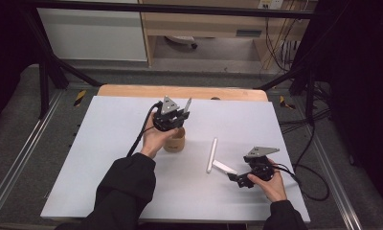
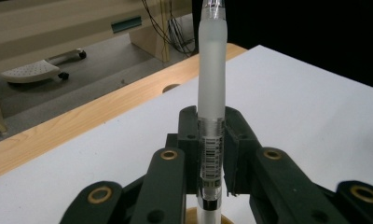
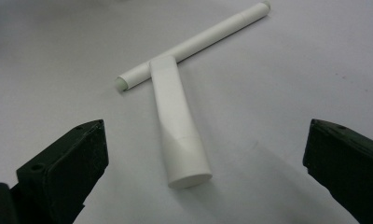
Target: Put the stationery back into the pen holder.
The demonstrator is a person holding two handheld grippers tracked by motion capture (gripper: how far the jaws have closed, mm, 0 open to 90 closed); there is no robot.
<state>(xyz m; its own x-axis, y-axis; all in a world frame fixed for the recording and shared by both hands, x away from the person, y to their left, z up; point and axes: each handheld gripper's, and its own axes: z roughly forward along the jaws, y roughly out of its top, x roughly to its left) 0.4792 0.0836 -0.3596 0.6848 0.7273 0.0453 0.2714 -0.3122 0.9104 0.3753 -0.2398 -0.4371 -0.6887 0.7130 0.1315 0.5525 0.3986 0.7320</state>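
My left gripper (image 1: pixel 173 117) is shut on a frosted white pen (image 1: pixel 187 105) and holds it upright, tip end down, over a small wooden cup (image 1: pixel 174 140). In the left gripper view the pen (image 2: pixel 211 93), with a barcode label, is clamped between the black pads (image 2: pixel 189 135), and the cup's rim (image 2: pixel 191 215) shows just below. At the right, my right gripper (image 1: pixel 232 176) stands open, low over the table. Its jaws (image 3: pixel 207 140) are spread wide around the near end of a short white tube (image 3: pixel 177 121), without touching it. The tube's far end meets a long white pen (image 3: pixel 198 42).
The white table top (image 1: pixel 108 158) has a wooden edge (image 1: pixel 132 91) at the back. The long white pen (image 1: pixel 212 154) and the short tube (image 1: pixel 224 166) lie right of the middle. Cables trail from both grippers, and metal rails run along each side of the table.
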